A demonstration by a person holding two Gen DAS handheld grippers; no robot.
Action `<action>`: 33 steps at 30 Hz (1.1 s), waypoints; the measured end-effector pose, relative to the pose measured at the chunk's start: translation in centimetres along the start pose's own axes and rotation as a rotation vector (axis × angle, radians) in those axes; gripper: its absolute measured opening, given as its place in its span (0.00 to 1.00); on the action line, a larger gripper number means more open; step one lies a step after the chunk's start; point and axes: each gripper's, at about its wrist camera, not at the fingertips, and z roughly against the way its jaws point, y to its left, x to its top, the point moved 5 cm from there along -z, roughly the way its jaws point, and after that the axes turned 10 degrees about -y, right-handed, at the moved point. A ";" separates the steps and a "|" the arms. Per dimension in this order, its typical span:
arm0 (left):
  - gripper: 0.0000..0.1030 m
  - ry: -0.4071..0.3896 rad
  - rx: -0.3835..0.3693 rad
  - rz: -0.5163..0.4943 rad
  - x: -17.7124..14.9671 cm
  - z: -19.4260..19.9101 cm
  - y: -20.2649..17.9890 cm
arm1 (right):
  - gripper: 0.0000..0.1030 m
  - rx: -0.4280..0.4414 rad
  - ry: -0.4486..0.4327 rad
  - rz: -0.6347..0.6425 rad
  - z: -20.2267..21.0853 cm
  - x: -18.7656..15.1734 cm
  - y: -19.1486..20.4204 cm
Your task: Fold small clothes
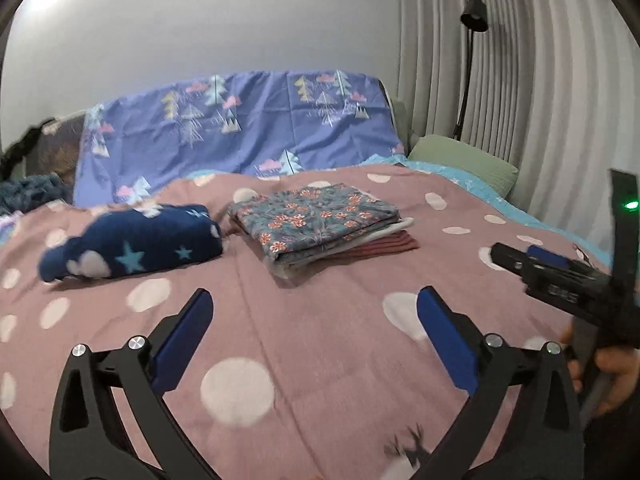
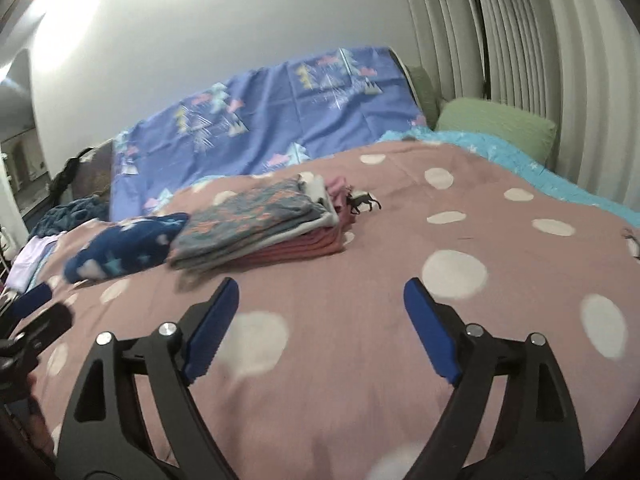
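Observation:
A stack of folded clothes (image 1: 320, 226) with a floral piece on top lies on the pink dotted bedspread (image 1: 320, 340); it also shows in the right wrist view (image 2: 260, 228). A navy star-print fleece piece (image 1: 132, 244) lies folded to its left, also in the right wrist view (image 2: 124, 248). My left gripper (image 1: 314, 304) is open and empty, hovering above the bedspread in front of the stack. My right gripper (image 2: 320, 294) is open and empty too; it shows from the side in the left wrist view (image 1: 520, 256).
A blue tree-print sheet (image 1: 240, 124) covers the headboard side. A green pillow (image 1: 464, 160) and a black floor lamp (image 1: 470, 60) stand by the grey curtains at right. More loose clothes (image 2: 36, 256) lie at the bed's left edge.

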 end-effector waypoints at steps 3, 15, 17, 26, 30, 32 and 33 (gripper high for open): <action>0.99 -0.032 -0.024 -0.046 0.8 3.5 -1.9 | 0.95 0.010 -0.061 0.000 4.5 0.8 1.0; 0.99 -0.162 -0.021 -0.111 3.5 12.4 -3.8 | 0.98 -0.015 -0.220 0.060 16.2 4.0 3.2; 0.99 -0.166 -0.013 -0.103 3.3 13.0 -3.5 | 0.98 -0.020 -0.214 0.095 16.6 3.8 3.7; 0.99 -0.171 -0.004 -0.092 2.7 14.9 -3.2 | 0.98 -0.038 -0.224 0.210 18.3 2.7 6.3; 0.99 -0.163 0.001 -0.077 2.4 15.2 -2.7 | 0.98 -0.048 -0.221 0.206 18.7 2.6 6.5; 0.99 -0.158 0.005 -0.072 2.3 15.2 -2.6 | 0.98 -0.055 -0.220 0.200 18.9 2.6 6.4; 0.99 -0.155 0.007 -0.067 2.2 15.2 -2.5 | 0.98 -0.057 -0.220 0.197 18.9 2.6 6.3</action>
